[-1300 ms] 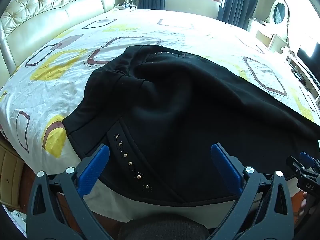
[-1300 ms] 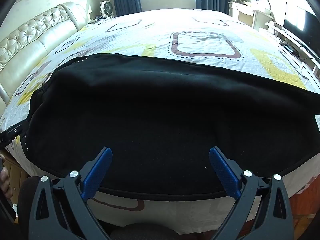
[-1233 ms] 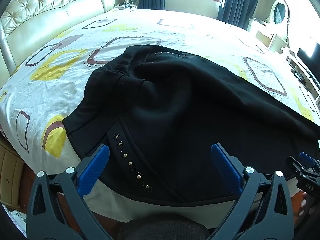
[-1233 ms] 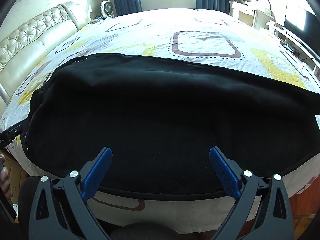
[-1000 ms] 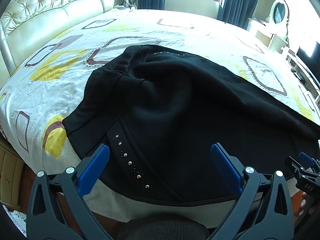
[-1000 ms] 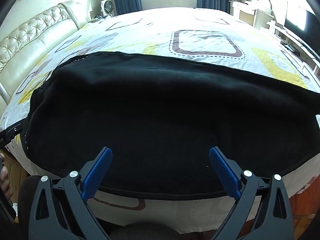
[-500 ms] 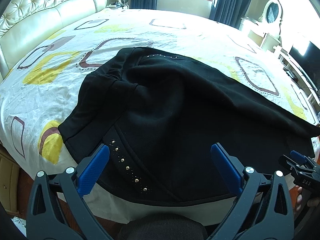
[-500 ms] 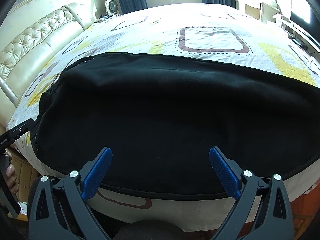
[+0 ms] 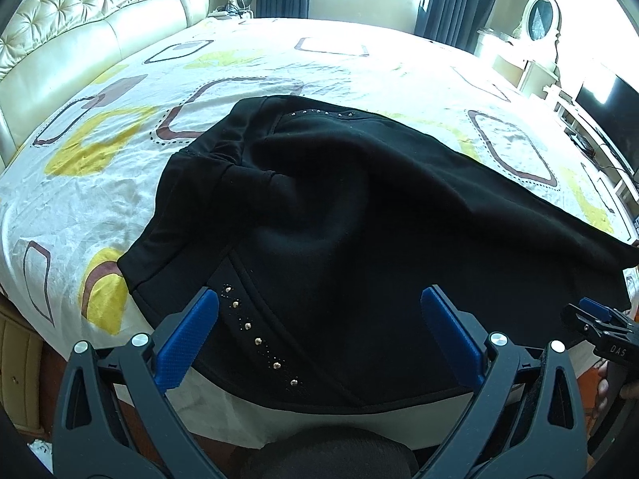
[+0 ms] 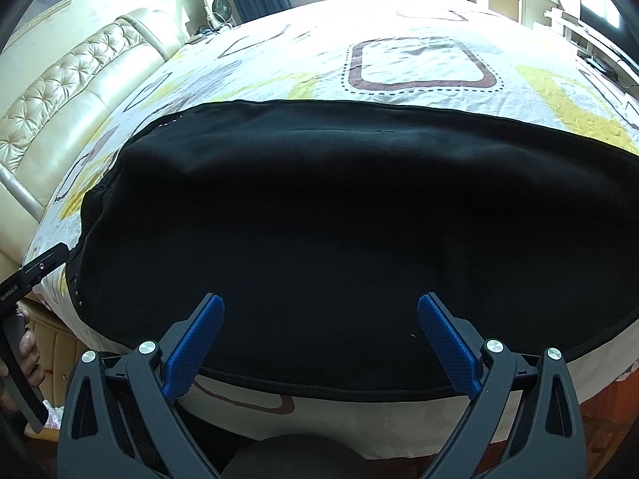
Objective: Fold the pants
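Left wrist view: pants [image 9: 359, 215] overhang bed [image 9: 247, 60] near edge; both grippers [image 9: 319, 331] [image 10: 321, 333] wide, empty. Risk: bunched waistband folds crooked.

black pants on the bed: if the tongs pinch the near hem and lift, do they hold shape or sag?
Likely sag: the black pants already bunch in soft folds near the waistband. The cloth looks thick and fleecy, so probably heavy for its size. The matte nap should grip the open left tongs well; slipping seems unlikely.

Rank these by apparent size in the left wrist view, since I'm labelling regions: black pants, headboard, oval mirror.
1. black pants
2. headboard
3. oval mirror
Distance from the camera and fisheye distortion make true sizes unsure.
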A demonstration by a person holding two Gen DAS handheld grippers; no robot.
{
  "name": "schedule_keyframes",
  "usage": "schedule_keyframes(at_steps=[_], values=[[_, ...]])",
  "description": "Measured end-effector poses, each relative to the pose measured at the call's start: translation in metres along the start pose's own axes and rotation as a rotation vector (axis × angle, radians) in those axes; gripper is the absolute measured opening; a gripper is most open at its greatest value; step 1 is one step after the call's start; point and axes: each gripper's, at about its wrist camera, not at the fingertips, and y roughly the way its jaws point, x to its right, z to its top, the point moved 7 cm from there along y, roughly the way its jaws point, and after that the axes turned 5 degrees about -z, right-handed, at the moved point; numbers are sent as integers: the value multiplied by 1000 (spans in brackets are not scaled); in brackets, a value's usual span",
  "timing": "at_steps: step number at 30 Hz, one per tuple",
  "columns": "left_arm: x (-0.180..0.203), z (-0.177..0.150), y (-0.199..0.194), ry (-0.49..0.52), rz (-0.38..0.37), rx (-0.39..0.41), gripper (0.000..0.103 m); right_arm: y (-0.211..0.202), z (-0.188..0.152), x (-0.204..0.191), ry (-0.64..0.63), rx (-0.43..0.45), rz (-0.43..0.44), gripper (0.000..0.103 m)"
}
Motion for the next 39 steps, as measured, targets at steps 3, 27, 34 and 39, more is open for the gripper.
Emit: schedule_keyframes(at_steps=[3, 27, 34, 39], values=[[2, 5, 0, 26, -5, 20, 101, -3, 3, -4, -5, -6, 42, 97], [-137, 196, 146, 44, -125, -177, 101, 23, 103, -22, -59, 35, 199, 97], [-132, 208, 187, -13, -360, -255, 101, 47, 97, -37, -89, -4, 215, 97], [-120, 220, 185, -58, -541, -235, 100, 55, 104, -44, -105, -25, 245, 97]])
